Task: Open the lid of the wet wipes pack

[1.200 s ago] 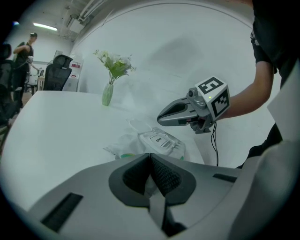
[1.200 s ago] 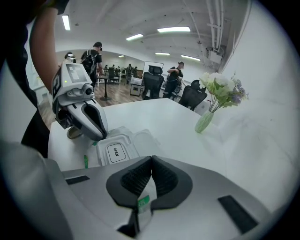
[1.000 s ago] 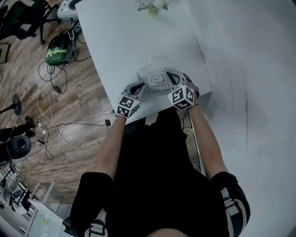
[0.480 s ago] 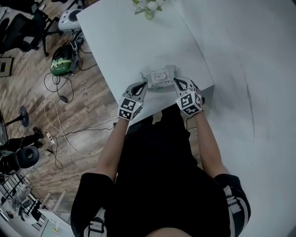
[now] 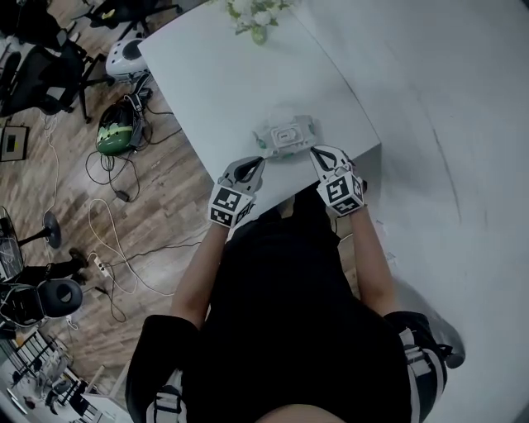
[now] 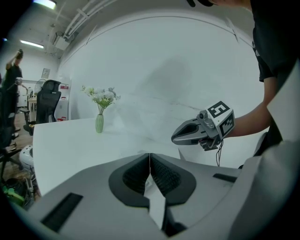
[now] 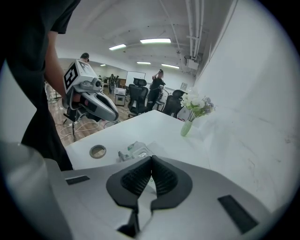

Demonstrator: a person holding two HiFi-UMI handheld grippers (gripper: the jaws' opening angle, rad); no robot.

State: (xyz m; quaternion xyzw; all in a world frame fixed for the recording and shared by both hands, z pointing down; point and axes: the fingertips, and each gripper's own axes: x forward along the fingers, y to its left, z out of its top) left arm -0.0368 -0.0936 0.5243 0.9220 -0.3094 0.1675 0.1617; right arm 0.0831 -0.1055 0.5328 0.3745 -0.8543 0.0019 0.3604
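The wet wipes pack [image 5: 285, 136] lies flat on the white table [image 5: 223, 74] near its front edge, its rectangular lid facing up. From the right gripper view the pack [image 7: 133, 151] shows just beyond my jaws; I cannot tell if the lid is raised. My left gripper [image 5: 258, 160] sits a little to the pack's near left, shut and holding nothing. My right gripper [image 5: 315, 152] is at the pack's near right, also shut and empty. Neither touches the pack. In the left gripper view, my own jaws [image 6: 150, 155] hide the pack, and the right gripper [image 6: 201, 129] hovers ahead.
A small vase of white flowers [image 5: 256, 16] stands at the table's far end. A round cable hole [image 7: 97, 151] is in the tabletop left of the pack. A wall [image 5: 463, 124] runs along the table's right side. Office chairs and cables [image 5: 116, 124] lie on the wooden floor at left.
Both grippers have drawn back from the pack's sides toward the person. The pack now lies alone on the table.
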